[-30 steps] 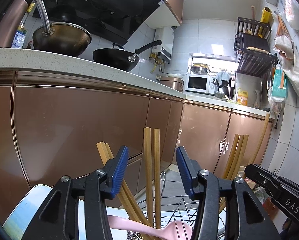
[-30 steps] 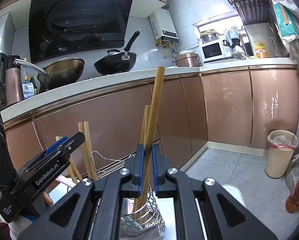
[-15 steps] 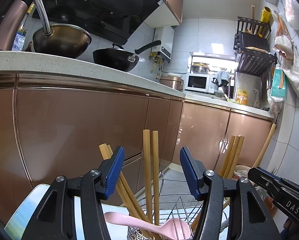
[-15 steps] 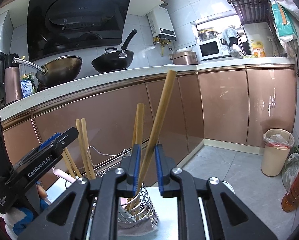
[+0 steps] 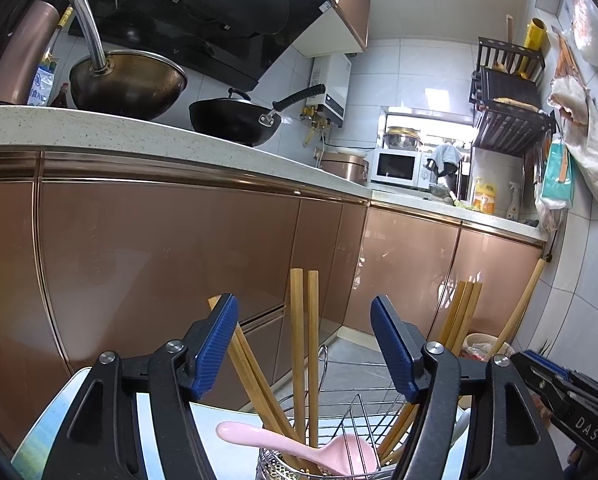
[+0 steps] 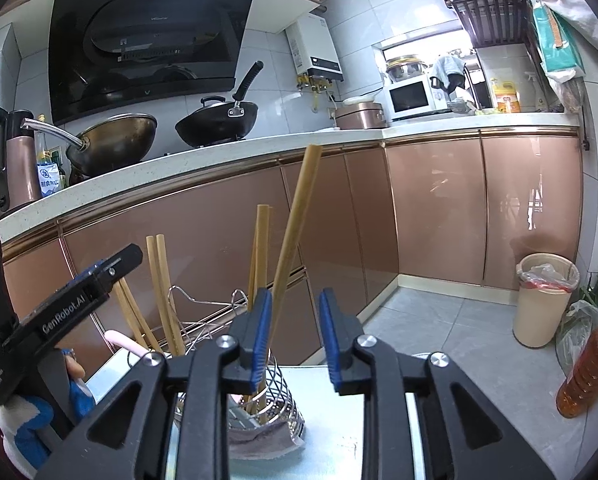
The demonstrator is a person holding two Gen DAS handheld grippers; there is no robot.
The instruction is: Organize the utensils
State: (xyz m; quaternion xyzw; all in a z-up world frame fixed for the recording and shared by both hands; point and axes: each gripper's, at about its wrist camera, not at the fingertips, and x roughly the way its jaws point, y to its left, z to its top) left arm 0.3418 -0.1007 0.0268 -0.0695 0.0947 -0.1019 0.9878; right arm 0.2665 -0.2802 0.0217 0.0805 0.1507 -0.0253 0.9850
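Observation:
A wire utensil holder (image 6: pixel 267 412) stands on a small table and holds several bamboo chopsticks (image 5: pixel 303 344) and a pink spoon (image 5: pixel 295 446). A long bamboo chopstick (image 6: pixel 295 232) leans in the holder, its stem beside my right gripper's left pad. My right gripper (image 6: pixel 295 340) is open just above the holder. My left gripper (image 5: pixel 305 348) is open and empty, above the holder, with two upright chopsticks seen between its jaws. The holder (image 5: pixel 323 468) shows at the bottom of the left wrist view.
Copper cabinet fronts (image 6: pixel 419 216) run behind under a white counter with a steel wok (image 6: pixel 115 140) and a black wok (image 6: pixel 219 122). A beige bin (image 6: pixel 545 300) and an oil bottle (image 6: pixel 589 368) stand on the floor at right. A wire dish rack (image 6: pixel 203 312) sits behind the holder.
My right gripper has opened and let go of the long chopstick, which now leans in the holder. My left gripper has opened a little wider and backed up slightly.

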